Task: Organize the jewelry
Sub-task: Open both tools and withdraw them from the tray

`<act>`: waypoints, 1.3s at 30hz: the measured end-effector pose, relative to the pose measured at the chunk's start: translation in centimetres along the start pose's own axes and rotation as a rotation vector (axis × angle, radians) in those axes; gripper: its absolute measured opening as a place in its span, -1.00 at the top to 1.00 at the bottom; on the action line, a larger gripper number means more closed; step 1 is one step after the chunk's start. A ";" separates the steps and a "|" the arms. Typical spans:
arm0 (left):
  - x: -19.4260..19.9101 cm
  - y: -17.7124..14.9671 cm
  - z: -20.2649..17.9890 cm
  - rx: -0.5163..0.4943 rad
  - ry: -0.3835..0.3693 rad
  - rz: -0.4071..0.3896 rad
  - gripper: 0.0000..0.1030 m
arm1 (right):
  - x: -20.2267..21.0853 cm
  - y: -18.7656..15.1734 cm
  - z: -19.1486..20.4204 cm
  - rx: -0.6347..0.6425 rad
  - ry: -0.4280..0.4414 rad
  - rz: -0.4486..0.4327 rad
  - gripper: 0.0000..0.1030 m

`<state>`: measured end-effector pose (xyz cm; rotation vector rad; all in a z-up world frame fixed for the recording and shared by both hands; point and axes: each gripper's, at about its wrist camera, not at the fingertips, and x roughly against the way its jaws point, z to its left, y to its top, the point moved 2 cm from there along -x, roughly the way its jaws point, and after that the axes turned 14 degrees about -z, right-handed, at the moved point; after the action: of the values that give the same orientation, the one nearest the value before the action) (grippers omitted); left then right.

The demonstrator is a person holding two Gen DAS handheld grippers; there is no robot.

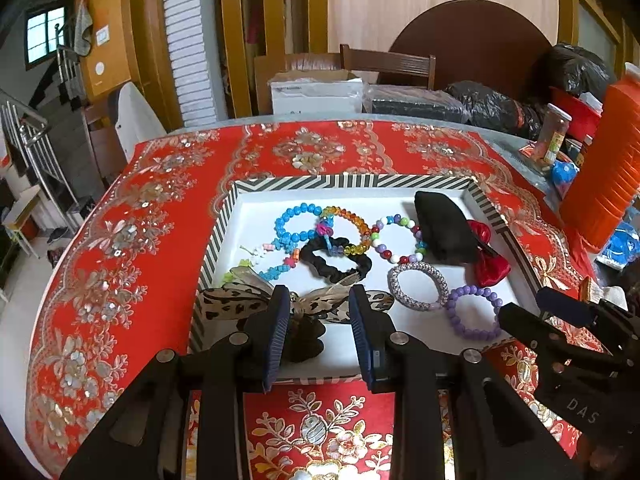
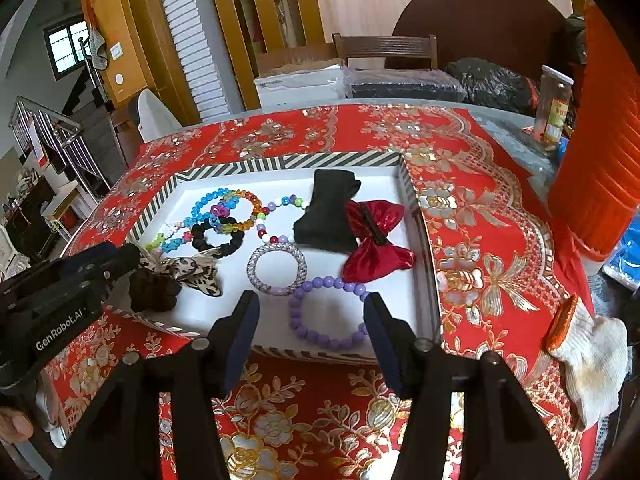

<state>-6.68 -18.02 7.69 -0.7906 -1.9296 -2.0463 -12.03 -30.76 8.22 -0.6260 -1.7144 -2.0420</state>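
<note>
Left wrist view: leopard-print bow (image 1: 280,300) lies flat at the tray's near-left corner, long axis running left-right along the near edge, left wing draped over the tray's left rim; a dark brown scrunchie (image 1: 306,338) sits just in front of it. Left gripper (image 1: 319,300) hangs over both, jaws apart, nothing between the pads. Striped-rim tray (image 1: 224,220) with white floor holds the rest: blue bead bracelet (image 1: 294,222), amber bead bracelet (image 1: 352,226) overlapping it, black scrunchie (image 1: 334,260) under both, multicolor bead bracelet (image 1: 398,240), woven silver-lilac bangle (image 1: 418,286) touching the purple bead bracelet (image 1: 474,312) at the near-right corner. Black cloth pouch (image 1: 444,228) lies toward the far-right corner, long axis near-far, with the red satin bow (image 1: 488,256) against its right side. Right wrist view: right gripper (image 2: 311,308) spread wide, empty, over the tray's near edge straddling the purple bracelet. Tray sits mid-table on a red floral tablecloth (image 1: 140,240). White work glove (image 2: 588,348) at the table's right edge, orange stacked stools (image 1: 608,160) and a clear jar (image 1: 554,134) at the far-right.
</note>
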 end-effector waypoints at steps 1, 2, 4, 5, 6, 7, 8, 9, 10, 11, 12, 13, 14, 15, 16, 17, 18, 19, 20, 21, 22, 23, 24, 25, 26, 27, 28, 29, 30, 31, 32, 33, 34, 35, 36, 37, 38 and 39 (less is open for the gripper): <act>0.2 0.0 0.0 -0.004 0.002 -0.007 0.50 | 0.1 0.0 0.1 0.000 0.003 -0.001 -0.13; 0.4 0.0 -0.1 -0.007 0.001 -0.013 0.50 | 0.2 0.0 0.1 0.000 0.004 -0.001 -0.13; 0.7 0.1 -0.2 -0.007 -0.001 -0.021 0.50 | 0.4 -0.1 0.1 -0.003 0.006 -0.002 -0.14; 0.9 0.1 -0.2 -0.007 -0.004 -0.023 0.50 | 0.5 -0.1 0.1 -0.004 0.006 -0.002 -0.14; 1.0 0.1 -0.3 -0.008 -0.004 -0.024 0.50 | 0.5 -0.1 0.1 -0.006 0.005 -0.002 -0.14; 1.0 0.1 -0.3 -0.010 -0.004 -0.025 0.50 | 0.6 -0.1 0.0 -0.008 0.004 -0.003 -0.14; 1.2 0.1 -0.3 -0.011 -0.004 -0.026 0.50 | 0.8 -0.1 0.0 -0.011 0.004 -0.004 -0.14; 1.2 0.1 -0.4 -0.011 -0.004 -0.027 0.50 | 0.9 -0.1 0.0 -0.012 0.004 -0.005 -0.14; 1.3 0.1 -0.4 -0.010 -0.005 -0.028 0.50 | 1.0 -0.1 0.0 -0.013 0.005 -0.008 -0.14; 1.4 0.1 -0.5 -0.010 -0.008 -0.027 0.50 | 1.1 0.0 0.0 -0.012 0.005 -0.009 -0.14; 1.5 0.1 -0.6 -0.012 -0.010 -0.027 0.50 | 1.2 0.0 0.0 -0.011 0.005 -0.010 -0.14; 1.6 0.0 -0.7 -0.015 -0.011 -0.028 0.50 | 1.2 0.0 0.0 -0.010 0.006 -0.010 -0.14; 1.7 0.0 -0.8 -0.017 -0.012 -0.029 0.50 | 1.2 0.0 0.0 -0.010 0.007 -0.010 -0.14; 1.8 0.0 -0.9 -0.022 -0.012 -0.030 0.50 | 1.3 0.0 0.1 -0.011 0.009 -0.011 -0.14; 1.9 -0.1 -1.0 -0.025 -0.013 -0.031 0.50 | 1.3 0.0 0.1 -0.013 0.011 -0.011 -0.14; 2.0 -0.1 -1.1 -0.027 -0.015 -0.032 0.50 | 1.4 0.0 0.1 -0.012 0.013 -0.011 -0.14; 2.1 -0.1 -1.1 -0.028 -0.016 -0.033 0.50 | 1.4 -0.1 0.2 -0.011 0.013 -0.010 -0.14; 2.1 -0.1 -1.1 -0.027 -0.016 -0.034 0.50 | 1.4 -0.1 0.2 -0.011 0.013 -0.009 -0.14; 2.2 -0.1 -1.1 -0.026 -0.016 -0.036 0.50 | 1.5 -0.1 0.2 -0.012 0.014 -0.008 -0.14; 2.3 -0.1 -1.1 -0.025 -0.016 -0.037 0.50 | 1.5 -0.1 0.2 -0.013 0.015 -0.009 -0.14; 2.3 -0.1 -1.1 -0.023 -0.015 -0.037 0.50 | 1.6 -0.1 0.1 -0.015 0.016 -0.010 -0.14; 2.4 -0.1 -1.1 -0.021 -0.016 -0.038 0.50 | 1.6 -0.1 0.1 -0.016 0.015 -0.010 -0.14; 2.5 -0.1 -1.1 -0.022 -0.016 -0.038 0.50 | 1.6 -0.1 0.1 -0.016 0.016 -0.011 -0.14; 2.5 -0.1 -1.1 -0.024 -0.015 -0.037 0.50 | 1.7 -0.1 0.1 -0.017 0.017 -0.011 -0.14; 2.5 -0.2 -1.1 -0.025 -0.014 -0.037 0.50 | 1.6 -0.1 0.1 -0.017 0.017 -0.010 -0.14; 2.6 -0.2 -1.2 -0.028 -0.013 -0.039 0.50 | 1.6 -0.1 0.1 -0.017 0.017 -0.010 -0.14; 2.6 -0.2 -1.2 -0.031 -0.013 -0.042 0.50 | 1.7 -0.1 0.1 -0.017 0.018 -0.010 -0.14; 2.7 -0.2 -1.2 -0.032 -0.013 -0.043 0.50 | 1.6 -0.1 0.1 -0.016 0.017 -0.010 -0.14; 2.7 -0.2 -1.3 -0.032 -0.013 -0.044 0.50 | 1.7 -0.1 0.1 -0.015 0.019 -0.010 -0.14; 2.7 -0.2 -1.3 -0.031 -0.014 -0.045 0.50 | 1.7 -0.1 0.1 -0.014 0.020 -0.010 -0.14; 2.8 -0.2 -1.3 -0.031 -0.015 -0.046 0.50 | 1.7 -0.1 0.1 -0.015 0.021 -0.009 -0.14; 2.8 -0.2 -1.3 -0.033 -0.013 -0.046 0.50 | 1.7 -0.1 0.1 -0.016 0.022 -0.009 -0.14; 2.8 -0.3 -1.4 -0.035 -0.013 -0.047 0.50 | 1.8 -0.1 0.1 -0.017 0.024 -0.009 -0.14; 2.8 -0.2 -1.4 -0.034 -0.016 -0.046 0.50 | 1.8 -0.1 0.1 -0.017 0.023 -0.009 -0.14; 2.8 -0.2 -1.4 -0.033 -0.019 -0.047 0.50 | 1.8 -0.2 0.1 -0.017 0.022 -0.009 -0.14; 2.8 -0.2 -1.4 -0.033 -0.023 -0.049 0.50 | 1.8 -0.2 0.1 -0.017 0.023 -0.009 -0.14; 2.9 -0.3 -1.5 -0.035 -0.028 -0.053 0.50 | 1.8 -0.2 0.1 -0.019 0.022 -0.010 -0.14; 2.9 -0.3 -1.6 -0.040 -0.030 -0.057 0.50 | 1.9 -0.2 0.1 -0.020 0.022 -0.010 -0.14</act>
<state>-9.62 -18.95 8.99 -0.7884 -1.9549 -2.1245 -13.69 -30.64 9.13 -0.5998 -1.6898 -2.0679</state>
